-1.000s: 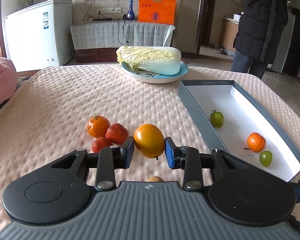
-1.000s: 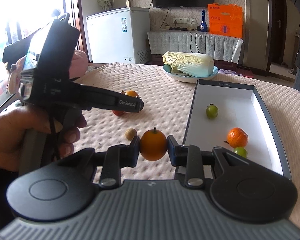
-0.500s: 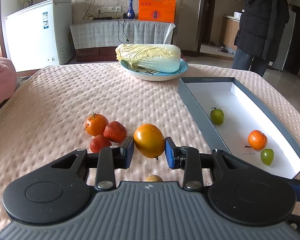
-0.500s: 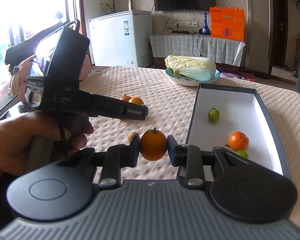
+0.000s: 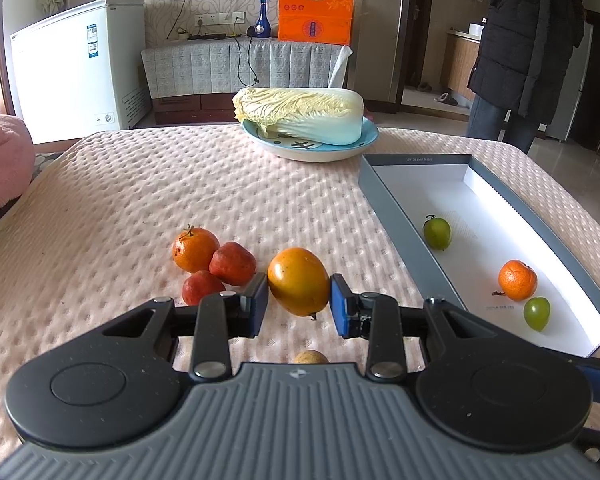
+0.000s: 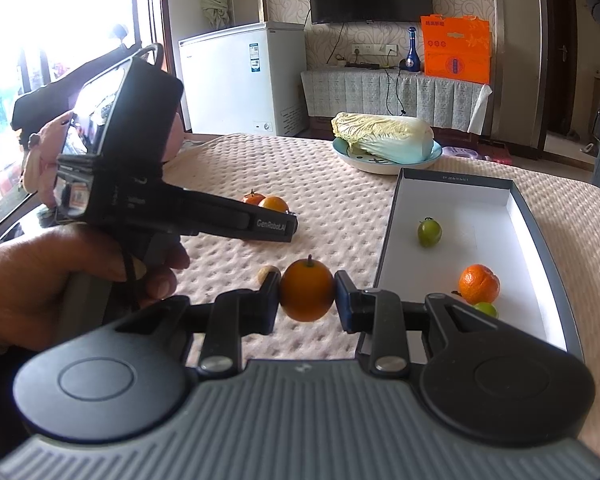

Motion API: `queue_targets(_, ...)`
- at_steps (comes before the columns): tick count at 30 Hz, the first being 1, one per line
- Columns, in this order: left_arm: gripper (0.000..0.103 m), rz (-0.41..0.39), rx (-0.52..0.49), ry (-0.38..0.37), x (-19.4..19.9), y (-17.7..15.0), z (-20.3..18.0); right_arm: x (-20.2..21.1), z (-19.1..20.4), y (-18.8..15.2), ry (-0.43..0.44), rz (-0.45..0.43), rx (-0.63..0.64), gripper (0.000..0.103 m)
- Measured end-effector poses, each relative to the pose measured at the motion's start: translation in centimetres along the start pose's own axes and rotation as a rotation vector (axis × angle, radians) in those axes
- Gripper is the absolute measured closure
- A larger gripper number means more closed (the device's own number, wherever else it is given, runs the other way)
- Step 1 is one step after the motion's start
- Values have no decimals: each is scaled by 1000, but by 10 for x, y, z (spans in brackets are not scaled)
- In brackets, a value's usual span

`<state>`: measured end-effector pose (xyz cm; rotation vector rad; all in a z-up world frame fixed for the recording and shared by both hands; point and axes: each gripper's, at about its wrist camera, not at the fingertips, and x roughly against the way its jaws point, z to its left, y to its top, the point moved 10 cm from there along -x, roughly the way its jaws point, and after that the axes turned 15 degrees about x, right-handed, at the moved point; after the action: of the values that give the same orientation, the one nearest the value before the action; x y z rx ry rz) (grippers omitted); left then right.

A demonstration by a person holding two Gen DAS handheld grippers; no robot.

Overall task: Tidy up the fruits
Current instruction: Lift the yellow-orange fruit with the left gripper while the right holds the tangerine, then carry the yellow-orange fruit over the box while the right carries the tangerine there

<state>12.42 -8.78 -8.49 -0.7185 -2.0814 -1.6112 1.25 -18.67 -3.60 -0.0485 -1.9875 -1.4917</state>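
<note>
My left gripper [image 5: 299,306] is shut on an oval orange-yellow fruit [image 5: 298,282], held just above the pink tablecloth. Left of it lie a tangerine [image 5: 195,250] and two red fruits [image 5: 233,263]. A small tan fruit [image 5: 310,357] peeks out under the gripper body. My right gripper [image 6: 308,302] is shut on a round orange fruit [image 6: 307,290], near the left wall of the grey box [image 6: 388,232]. Inside the box [image 5: 384,208] lie a green fruit [image 5: 437,233], a tangerine [image 5: 517,280] and a second green fruit [image 5: 536,313].
A cabbage [image 5: 300,116] rests on a blue plate [image 5: 312,152] at the table's far side, close to the box's far end. A person in a black coat [image 5: 528,40] stands beyond the right corner. In the right wrist view a hand [image 6: 40,272] holds the left gripper's body [image 6: 140,208].
Both grippers keep their fruits clamped. The views drifted very slightly at first and have held still since.
</note>
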Motion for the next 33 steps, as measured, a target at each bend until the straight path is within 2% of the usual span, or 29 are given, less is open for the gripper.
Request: queue_targets(33, 65, -5, -2, 14, -5, 4, -1, 4, -1, 3, 1, -14, -1, 70)
